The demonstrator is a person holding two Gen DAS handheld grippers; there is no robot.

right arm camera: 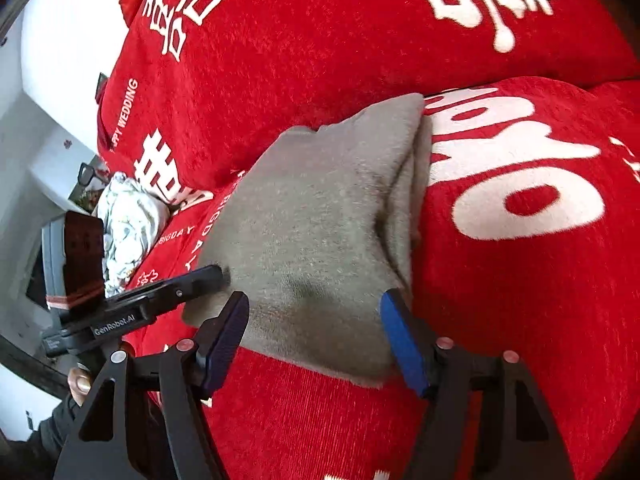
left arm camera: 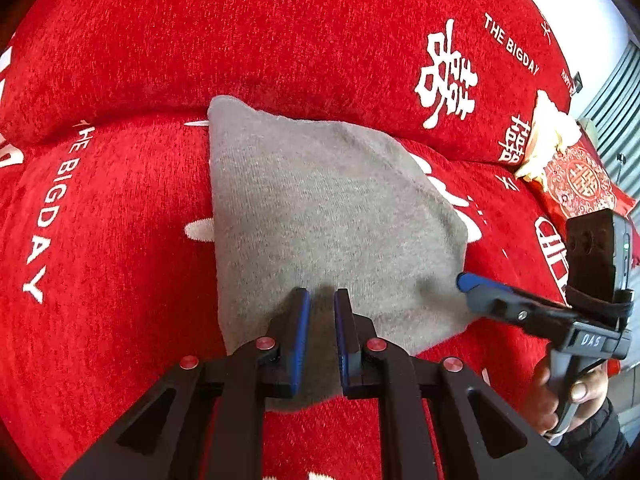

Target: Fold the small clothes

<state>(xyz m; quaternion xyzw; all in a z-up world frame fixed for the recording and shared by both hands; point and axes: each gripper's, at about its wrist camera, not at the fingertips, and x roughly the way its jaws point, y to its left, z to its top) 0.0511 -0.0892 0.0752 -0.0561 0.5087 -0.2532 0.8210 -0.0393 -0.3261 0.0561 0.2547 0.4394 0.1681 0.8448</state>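
A folded grey knit garment lies on the red sofa cover; it also shows in the right wrist view, with stacked layers along its right edge. My left gripper is over the garment's near edge, its blue pads a narrow gap apart with nothing between them. My right gripper is wide open, its fingers on either side of the garment's near end. The right gripper's fingers show at the garment's right corner in the left wrist view.
The sofa cover has white Chinese characters and "THE BIGDAY" print. A red patterned cushion with pale cloth on it lies at the right. A crumpled pale printed cloth lies left of the garment. The left gripper's body is close by.
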